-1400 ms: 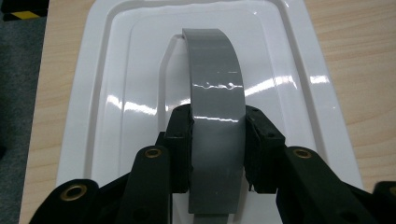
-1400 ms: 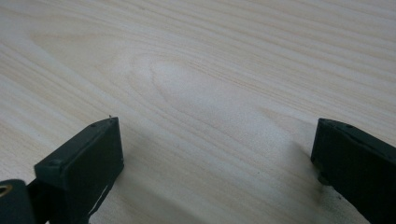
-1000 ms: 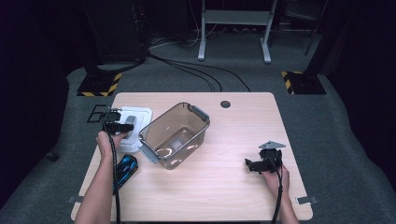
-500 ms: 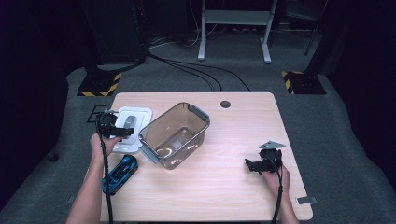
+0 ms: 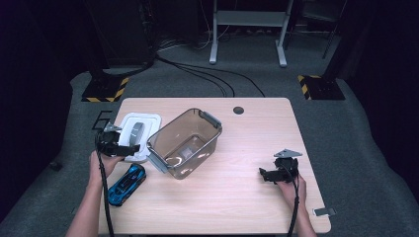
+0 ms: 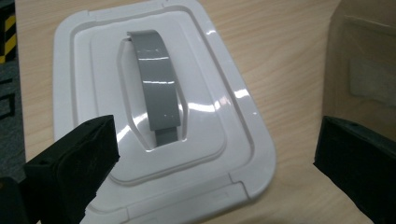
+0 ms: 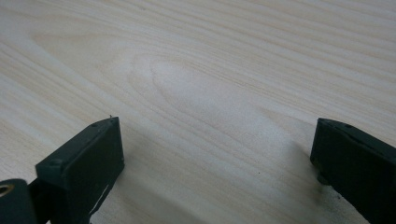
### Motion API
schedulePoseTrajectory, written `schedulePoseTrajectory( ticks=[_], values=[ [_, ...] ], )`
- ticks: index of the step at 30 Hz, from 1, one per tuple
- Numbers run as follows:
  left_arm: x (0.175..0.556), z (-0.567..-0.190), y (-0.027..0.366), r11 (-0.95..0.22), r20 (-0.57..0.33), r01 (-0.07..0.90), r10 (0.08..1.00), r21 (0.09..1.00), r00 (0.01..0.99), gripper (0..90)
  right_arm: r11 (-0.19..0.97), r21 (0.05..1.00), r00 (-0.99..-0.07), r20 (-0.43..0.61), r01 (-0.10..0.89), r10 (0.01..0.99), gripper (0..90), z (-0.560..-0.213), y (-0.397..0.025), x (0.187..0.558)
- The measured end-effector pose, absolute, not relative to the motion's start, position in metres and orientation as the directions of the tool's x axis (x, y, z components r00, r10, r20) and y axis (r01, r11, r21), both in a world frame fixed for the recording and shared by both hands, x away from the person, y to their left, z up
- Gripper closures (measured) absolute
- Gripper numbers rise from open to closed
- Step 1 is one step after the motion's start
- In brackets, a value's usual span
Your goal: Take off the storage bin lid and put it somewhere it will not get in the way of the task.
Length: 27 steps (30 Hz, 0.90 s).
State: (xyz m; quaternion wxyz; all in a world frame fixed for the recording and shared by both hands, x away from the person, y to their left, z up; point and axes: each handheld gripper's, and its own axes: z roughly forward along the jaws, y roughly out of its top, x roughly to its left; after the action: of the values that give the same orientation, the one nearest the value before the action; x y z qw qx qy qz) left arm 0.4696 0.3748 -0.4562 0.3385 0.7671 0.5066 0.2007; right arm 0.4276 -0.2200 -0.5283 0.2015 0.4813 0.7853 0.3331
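A white lid (image 5: 138, 133) with a grey handle (image 6: 156, 88) lies flat on the table's left side. My left gripper (image 5: 123, 147) hovers over its near edge, open and empty; in the left gripper view the lid (image 6: 159, 107) lies between and beyond the wide-spread jaws of that gripper (image 6: 219, 158). A clear brownish bin (image 5: 185, 143) stands empty next to the lid. A blue toy car (image 5: 126, 184) rests near the front left. My right gripper (image 5: 269, 175) sits low at the right, open over bare wood (image 7: 210, 88).
The wooden table (image 5: 247, 197) has a dark round grommet (image 5: 238, 110) near its back edge. A small metal tab (image 5: 323, 211) lies at the front right corner. Cables and stands cover the dark floor behind.
My left gripper has moved left and back, from beside the bin to the lid's near edge. The blue car came into full view. The right gripper has stayed still.
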Motion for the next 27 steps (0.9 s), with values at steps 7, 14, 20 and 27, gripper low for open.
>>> schedulePoseTrajectory(
  ticks=[7, 14, 20, 27],
  values=[
    [0.453, -0.46, 0.377, -0.27, -0.039, 0.625, 0.9, 0.733, 0.434, 0.0, 0.315, 0.717, -0.458, 0.006, 0.621, 0.889, 1.6, -0.528, -0.22, 0.428],
    [0.437, -0.464, 0.373, -0.34, 0.006, 0.601, 0.873, 0.724, 0.487, 0.0, 0.317, 0.718, -0.462, 0.008, 0.62, 0.887, 1.4, -0.528, -0.219, 0.428],
    [0.422, -0.468, 0.369, -0.384, 0.032, 0.58, 0.851, 0.719, 0.524, 0.0, 0.325, 0.711, -0.467, 0.005, 0.624, 0.884, 0.0, -0.529, -0.218, 0.428],
    [0.412, -0.47, 0.368, -0.417, 0.052, 0.561, 0.832, 0.716, 0.552, 0.0, 0.331, 0.711, -0.474, 0.004, 0.62, 0.88, 0.0, -0.529, -0.217, 0.428]
  ],
)
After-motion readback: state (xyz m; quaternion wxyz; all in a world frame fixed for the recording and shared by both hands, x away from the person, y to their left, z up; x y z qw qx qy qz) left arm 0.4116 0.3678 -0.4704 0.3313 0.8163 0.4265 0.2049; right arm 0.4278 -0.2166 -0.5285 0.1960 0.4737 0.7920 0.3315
